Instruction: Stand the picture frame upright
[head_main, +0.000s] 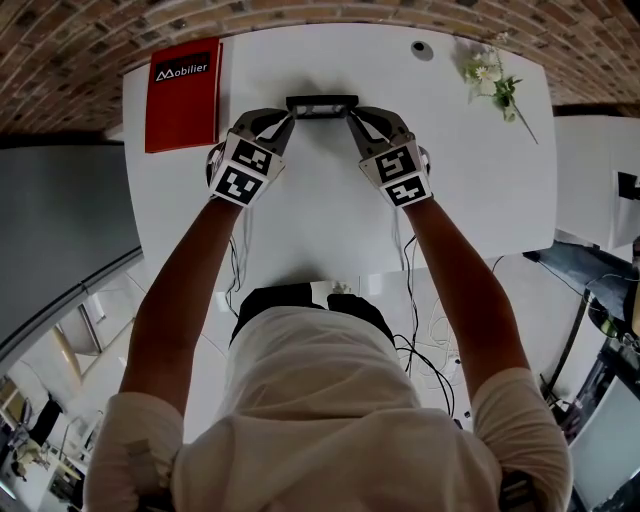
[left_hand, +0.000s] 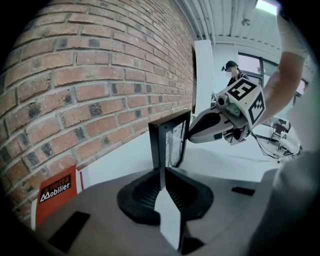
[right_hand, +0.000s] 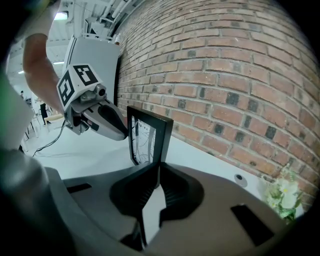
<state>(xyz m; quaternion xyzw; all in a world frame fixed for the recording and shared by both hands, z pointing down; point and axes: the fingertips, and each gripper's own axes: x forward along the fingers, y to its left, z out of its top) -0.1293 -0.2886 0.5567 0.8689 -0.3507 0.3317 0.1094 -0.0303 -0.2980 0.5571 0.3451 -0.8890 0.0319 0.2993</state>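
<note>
Reaching out over the white worktop (head_main: 300, 225), both bare forearms are held nearly parallel and angled downward, each hand wrapped round a hand-held gripper topped by a cube of black-and-white square markers. The left hand-held gripper (head_main: 288, 120) is closed on the left end of the black rectangular picture frame (head_main: 322, 104), its jaws drawn almost together with the thin edge pinched between their tips. The right hand-held gripper (head_main: 355, 120) is clamped in the same way on the right end. The black rectangular picture frame is held upright between the two, near the far edge of the worktop and close to the red brick wall (head_main: 90, 40).

To the left, a flat red booklet (head_main: 183, 93) is laid on the worktop – "Mobilier" is printed in white on a black band at its top. A small sprig of white flowers with green leaves (head_main: 493, 78) is laid at the far right corner, and a round grey cable port (head_main: 422, 48) is set into the surface beside it. Black cables (head_main: 410, 330) are trailed below the near edge. Behind the grippers, an open white room with ceiling lights is seen.
</note>
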